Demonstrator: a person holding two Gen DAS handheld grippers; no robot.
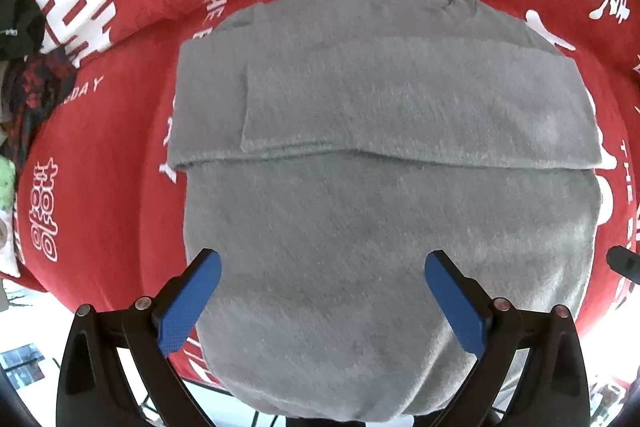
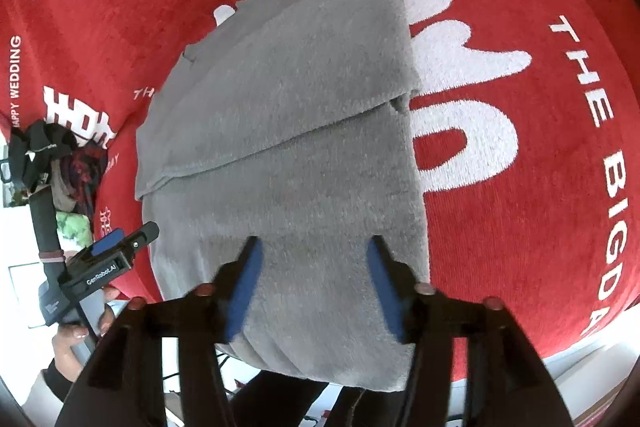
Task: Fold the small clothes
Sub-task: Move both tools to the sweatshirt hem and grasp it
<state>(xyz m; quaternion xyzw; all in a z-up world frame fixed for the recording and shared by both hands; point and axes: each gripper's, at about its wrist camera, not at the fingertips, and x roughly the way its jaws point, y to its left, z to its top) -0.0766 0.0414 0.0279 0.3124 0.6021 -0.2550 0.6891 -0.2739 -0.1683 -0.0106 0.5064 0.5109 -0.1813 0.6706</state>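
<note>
Right now a grey garment [image 1: 384, 187] lies partly folded on a counter covered by a red cloth [image 1: 120, 155] with white lettering. Its far half carries a folded-over layer whose edge runs crosswise; the near half hangs over the counter's front edge, toward the person.

Both grippers hover above that near half, pointing away from the person along the garment's long axis. The left gripper [image 1: 322, 269] has its blue fingers [image 1: 188, 303] spread wide apart, holding nothing; grey cloth fills the gap between them. The right gripper [image 2: 314, 249] is likewise released, its fingers [image 2: 244, 287] apart over the garment's near right part. In the right view the left gripper [image 2: 124, 237] sits just beside the garment's left edge.

Judging from this, the next fold would likely bring the hanging near end up and forward onto the far half, so each gripper would need to drop to the hem directly below and behind its fingers. Neither looks clearly nearer.

A dark heap of clothes [image 2: 60, 163] waits at the far left.
</note>
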